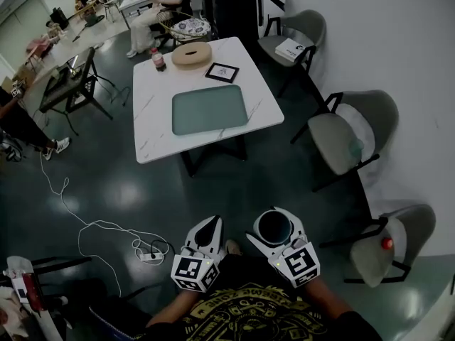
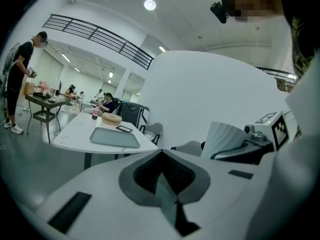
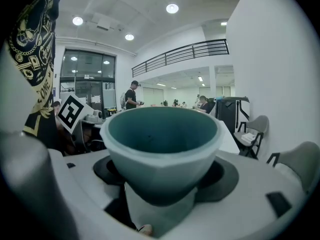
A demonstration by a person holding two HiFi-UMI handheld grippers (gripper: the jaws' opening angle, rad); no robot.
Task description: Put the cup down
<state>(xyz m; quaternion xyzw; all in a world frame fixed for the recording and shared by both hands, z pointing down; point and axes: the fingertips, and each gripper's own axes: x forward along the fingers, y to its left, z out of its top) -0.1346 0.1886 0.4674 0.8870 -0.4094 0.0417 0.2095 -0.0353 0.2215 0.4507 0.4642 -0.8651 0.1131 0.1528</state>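
Note:
A cup (image 1: pixel 274 226), white outside and dark teal inside, sits upright between the jaws of my right gripper (image 1: pixel 274 217), which is shut on it close in front of my body. In the right gripper view the cup (image 3: pixel 162 149) fills the middle, and the dark pads (image 3: pixel 226 176) hug its lower part. My left gripper (image 1: pixel 211 224) hangs beside it, shut and empty, its tips meeting (image 2: pixel 161 153). The left gripper view shows the cup's ribbed white wall (image 2: pixel 224 139) to the right. The white table (image 1: pixel 153 130) with a grey-green tray (image 1: pixel 210 109) stands well ahead, across dark floor.
On the table's far end are a round wooden ring (image 1: pixel 190 54), a red-capped bottle (image 1: pixel 157 59) and a framed picture (image 1: pixel 222 72). Grey chairs (image 1: pixel 348 137) line the right wall. A white cable (image 1: pixel 106 226) lies on the floor at left. People sit and stand at the back.

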